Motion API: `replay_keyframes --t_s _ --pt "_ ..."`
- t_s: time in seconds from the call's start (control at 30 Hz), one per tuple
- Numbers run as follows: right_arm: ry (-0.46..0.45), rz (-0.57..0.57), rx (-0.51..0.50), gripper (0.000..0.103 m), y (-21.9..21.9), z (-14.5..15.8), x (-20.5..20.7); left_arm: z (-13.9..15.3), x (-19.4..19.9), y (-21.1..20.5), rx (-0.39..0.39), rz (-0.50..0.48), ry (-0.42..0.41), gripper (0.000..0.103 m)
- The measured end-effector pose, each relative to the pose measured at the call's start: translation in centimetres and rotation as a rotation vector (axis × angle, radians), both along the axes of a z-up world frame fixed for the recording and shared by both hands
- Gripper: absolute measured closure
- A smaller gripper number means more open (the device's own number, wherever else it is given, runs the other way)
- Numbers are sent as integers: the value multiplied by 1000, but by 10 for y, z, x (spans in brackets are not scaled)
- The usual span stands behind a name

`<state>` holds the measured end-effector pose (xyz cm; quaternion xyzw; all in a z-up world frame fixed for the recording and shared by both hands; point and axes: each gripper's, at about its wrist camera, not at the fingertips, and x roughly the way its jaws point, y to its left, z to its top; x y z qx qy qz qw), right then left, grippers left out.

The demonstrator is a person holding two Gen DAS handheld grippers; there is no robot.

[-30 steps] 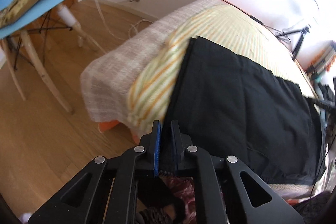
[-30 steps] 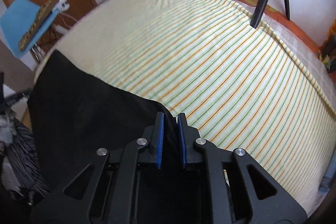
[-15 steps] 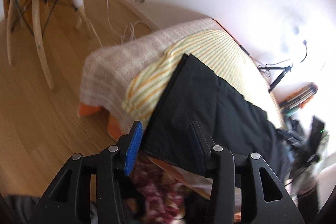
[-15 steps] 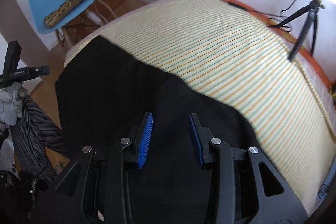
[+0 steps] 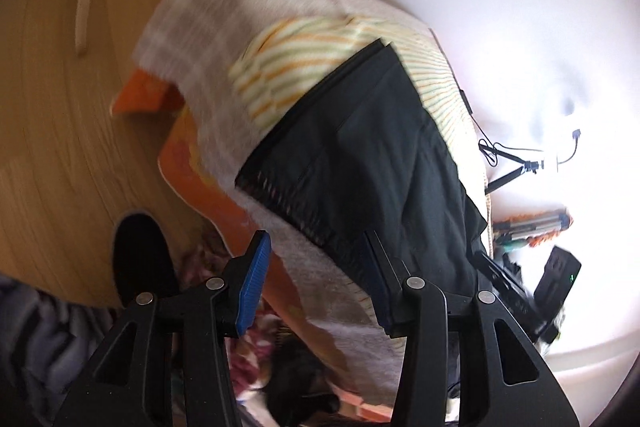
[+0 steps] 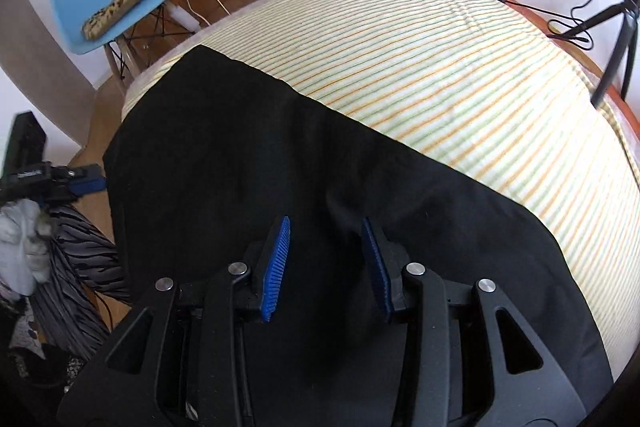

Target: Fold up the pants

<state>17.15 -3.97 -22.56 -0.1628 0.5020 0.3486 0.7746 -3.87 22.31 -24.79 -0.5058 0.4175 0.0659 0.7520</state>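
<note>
left wrist view, pants: black pants (image 5: 376, 147) lie flat on the striped sheet (image 5: 296, 75) at the bed's near corner, hem towards the camera.
left wrist view, claw: left gripper (image 5: 316, 275) tilts down, jaws apart, nothing pinched; hem just ahead.
right wrist view, pants: pants (image 6: 248, 163) spread smooth over the striped sheet (image 6: 440, 59).
right wrist view, claw: right gripper (image 6: 326, 259) points steeply down over the cloth, jaws opening, fabric beneath, unclamped.
</note>
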Motion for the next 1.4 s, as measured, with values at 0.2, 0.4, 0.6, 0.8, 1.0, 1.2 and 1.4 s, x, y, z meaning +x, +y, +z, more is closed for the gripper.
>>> replay_keyframes --t_s 0.2,0.4,0.6,0.8,1.0,1.2,1.4 --pt "23 -40 36 62 -17 5 -9 -16 0 8 -81 103 -42 58" --pt "34 -54 50 62 -28 10 -15 9 -1 5 21 131 -141 60" --pt "47 -80 72 62 -32 11 -13 14 -1 -2 70 121 -142 60" --pt "53 -61 63 62 -26 8 -18 -14 -4 7 0 163 -85 53" --pt "54 -54 63 62 -23 9 -20 -31 -6 14 -86 211 -142 46" --pt "50 -58 70 62 -24 14 -22 4 -3 4 69 180 -230 80" --pt "40 -54 71 62 -20 18 -22 33 5 -17 294 76 -251 93"
